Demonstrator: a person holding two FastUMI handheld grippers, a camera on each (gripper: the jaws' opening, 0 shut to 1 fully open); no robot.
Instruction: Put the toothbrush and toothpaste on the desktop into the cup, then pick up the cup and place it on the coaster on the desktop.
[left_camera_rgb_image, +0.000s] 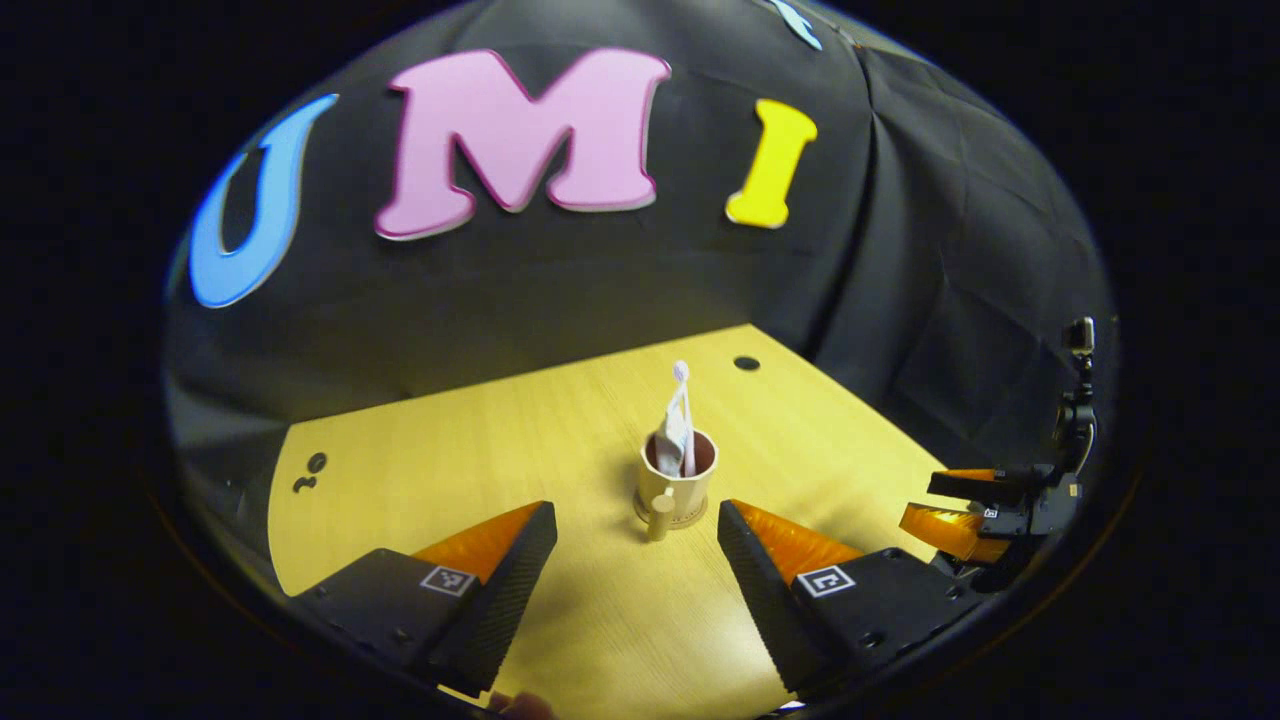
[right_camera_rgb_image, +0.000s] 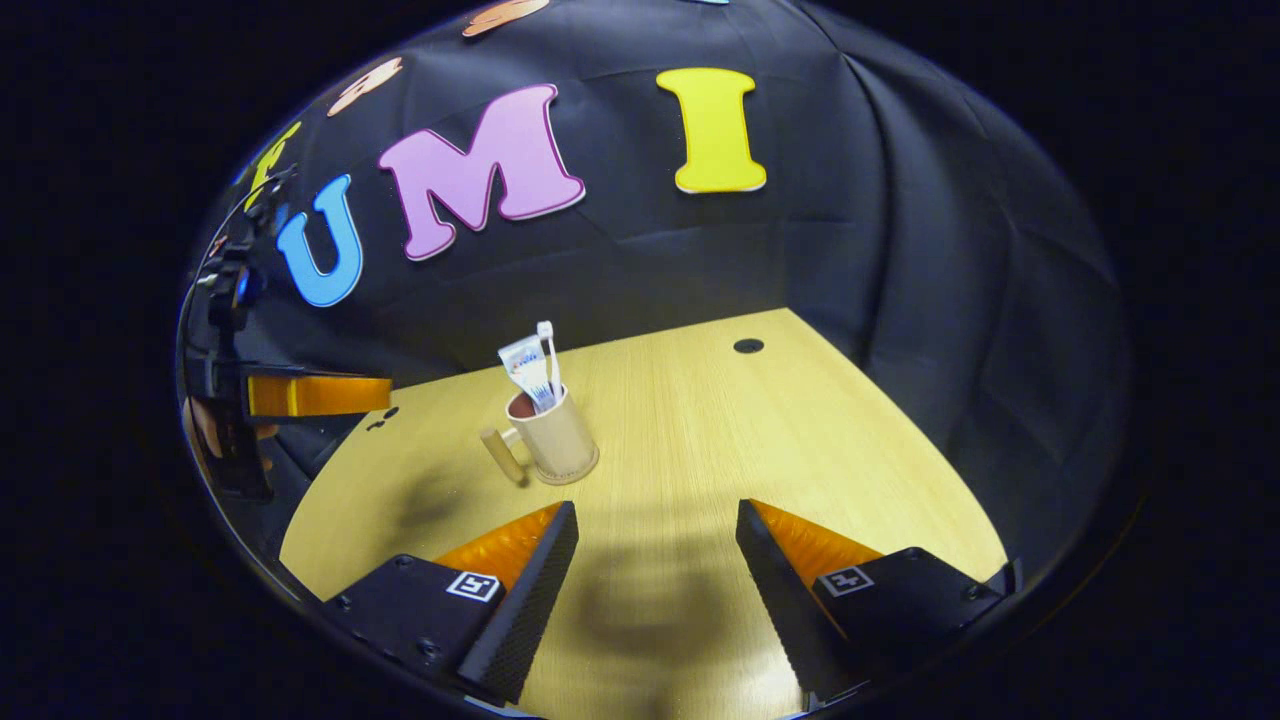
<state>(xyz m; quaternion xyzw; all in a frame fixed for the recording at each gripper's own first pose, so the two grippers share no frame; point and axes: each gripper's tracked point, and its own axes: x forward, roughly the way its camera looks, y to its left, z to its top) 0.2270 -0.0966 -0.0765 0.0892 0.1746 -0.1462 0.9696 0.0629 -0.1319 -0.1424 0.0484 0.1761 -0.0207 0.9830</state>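
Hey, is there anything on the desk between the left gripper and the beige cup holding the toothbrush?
Nothing: in the left gripper view, bare wooden desktop runs from the open left gripper to the beige cup.

A beige cup (left_camera_rgb_image: 677, 490) (right_camera_rgb_image: 555, 441) with a dark reddish-brown inside stands upright on the pale wooden desktop (left_camera_rgb_image: 480, 450) (right_camera_rgb_image: 760, 440). Its base sits on a thin round coaster (left_camera_rgb_image: 672, 521) (right_camera_rgb_image: 570, 475) of about the same colour. A handle with a wooden grip juts from its side. Inside stand a white toothbrush (left_camera_rgb_image: 684, 410) (right_camera_rgb_image: 549, 356), head up, and a white toothpaste tube (left_camera_rgb_image: 671, 432) (right_camera_rgb_image: 527, 370) leaning against it, both rising above the rim.
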